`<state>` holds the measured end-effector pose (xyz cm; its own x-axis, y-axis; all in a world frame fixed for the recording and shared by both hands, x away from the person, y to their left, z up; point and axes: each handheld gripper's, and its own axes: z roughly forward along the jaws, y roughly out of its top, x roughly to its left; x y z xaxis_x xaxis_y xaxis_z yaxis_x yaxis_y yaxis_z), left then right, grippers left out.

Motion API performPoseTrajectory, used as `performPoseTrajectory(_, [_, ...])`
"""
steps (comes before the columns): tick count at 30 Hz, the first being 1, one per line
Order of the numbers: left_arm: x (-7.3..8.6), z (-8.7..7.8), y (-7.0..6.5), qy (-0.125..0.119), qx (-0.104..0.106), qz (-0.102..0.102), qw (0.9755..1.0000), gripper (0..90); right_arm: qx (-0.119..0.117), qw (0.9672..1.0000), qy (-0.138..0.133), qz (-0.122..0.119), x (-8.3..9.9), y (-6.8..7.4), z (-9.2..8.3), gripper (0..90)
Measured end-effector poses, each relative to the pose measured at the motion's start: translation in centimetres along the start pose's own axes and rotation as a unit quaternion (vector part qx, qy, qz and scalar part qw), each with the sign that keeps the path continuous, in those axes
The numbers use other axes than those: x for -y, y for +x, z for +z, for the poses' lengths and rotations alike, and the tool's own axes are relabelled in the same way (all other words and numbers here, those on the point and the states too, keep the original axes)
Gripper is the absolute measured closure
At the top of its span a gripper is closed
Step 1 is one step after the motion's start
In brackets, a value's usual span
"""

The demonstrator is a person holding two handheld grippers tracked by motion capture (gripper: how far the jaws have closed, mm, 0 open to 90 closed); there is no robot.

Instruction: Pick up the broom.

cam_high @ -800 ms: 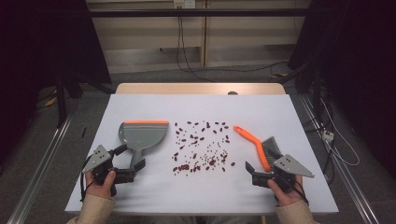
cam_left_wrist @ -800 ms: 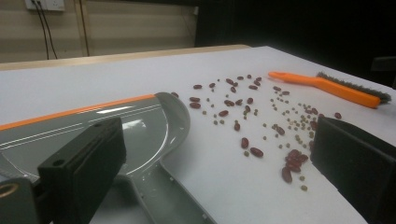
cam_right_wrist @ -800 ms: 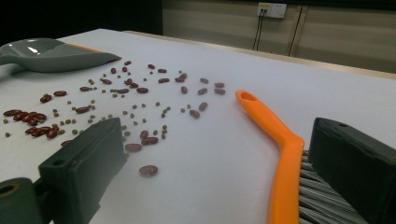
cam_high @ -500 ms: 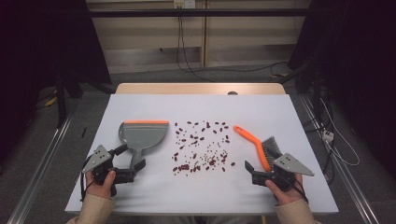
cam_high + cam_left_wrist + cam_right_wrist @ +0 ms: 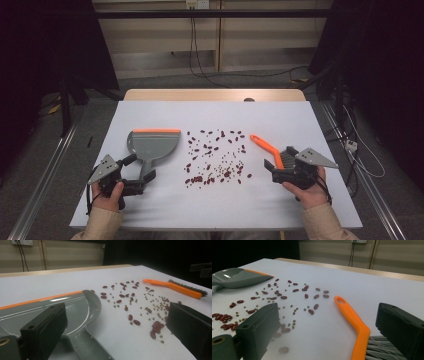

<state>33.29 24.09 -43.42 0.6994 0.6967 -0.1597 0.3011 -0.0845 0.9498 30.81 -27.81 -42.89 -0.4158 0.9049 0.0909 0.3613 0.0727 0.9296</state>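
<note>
Grey dustpan lies on the white table, its handle between the released jaws of the left gripper. Red beans are scattered mid-table. Right gripper stands open astride the orange brush, not pressing it.

Dim room, evenly lit table centre frame, dark corners; glare streaks on the dustpan; near jaws blurred.
</note>
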Motion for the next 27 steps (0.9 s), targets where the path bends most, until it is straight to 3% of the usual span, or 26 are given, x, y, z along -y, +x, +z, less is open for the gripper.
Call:
performPoseTrajectory(8, [-0.1,0.2,-0.1,-0.002,0.002,0.000,1.0000,3.2,0.004,0.9994,0.031,0.010,-1.0,-0.9,1.5,7.8])
performPoseTrajectory(16, [-0.2,0.3,0.0,-0.004,0.004,-0.002,1.0000,3.2,0.007,0.9968,0.079,0.003,-2.2,-2.0,3.6,22.6])
performPoseTrajectory(17, [-0.2,0.3,0.0,-0.004,0.003,-0.003,1.0000,3.2,0.009,0.9951,0.098,0.000,-2.4,-2.4,4.2,28.6])
performPoseTrajectory(20, [-0.1,0.3,0.0,-0.002,0.004,-0.002,1.0000,3.2,0.011,0.9935,0.113,-0.003,-2.6,-2.8,4.8,37.1])
performPoseTrajectory(21, [-0.2,0.3,0.0,-0.001,0.003,-0.001,1.0000,3.2,0.007,0.9908,0.135,-0.004,-2.7,-3.1,5.3,42.7])
performPoseTrajectory(27, [-0.1,0.3,0.0,-0.001,0.005,-0.002,1.0000,3.2,0.010,0.9858,0.168,-0.009,-2.4,-3.6,6.0,51.9])
